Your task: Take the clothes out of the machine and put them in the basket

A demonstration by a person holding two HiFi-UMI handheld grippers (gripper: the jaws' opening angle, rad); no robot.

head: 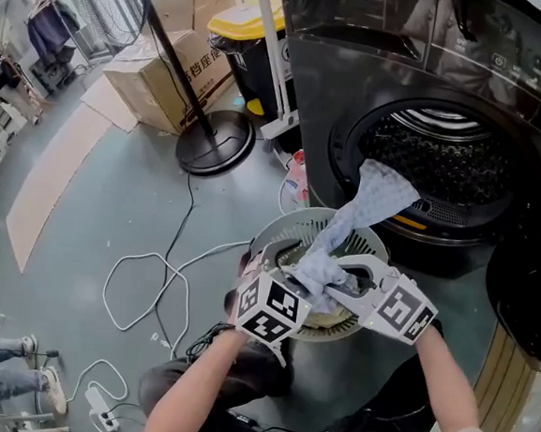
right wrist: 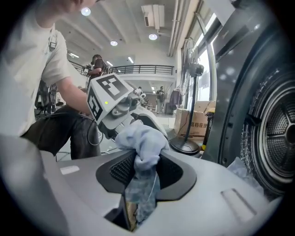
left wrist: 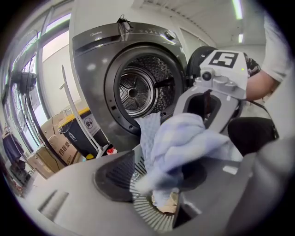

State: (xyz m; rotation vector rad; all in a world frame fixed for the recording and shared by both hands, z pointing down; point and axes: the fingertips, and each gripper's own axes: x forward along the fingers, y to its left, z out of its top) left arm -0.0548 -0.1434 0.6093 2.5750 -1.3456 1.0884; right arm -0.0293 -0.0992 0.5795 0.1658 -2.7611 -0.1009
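My right gripper [right wrist: 140, 169] is clamped on the pale blue cloth [head: 346, 234], which trails from the front-loading machine [head: 357, 86] over the basket [head: 294, 220]. My left gripper [left wrist: 156, 177] gapes loosely around the bunch. Next I need to pull the tail clear, then drop it in.

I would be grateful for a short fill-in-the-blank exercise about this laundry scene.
1. The right gripper pinches a light blue ____.
2. Its far end lies in the machine's open ____.
3. Under that gripper stands a round slatted ____.
Missing words: cloth; drum; basket.
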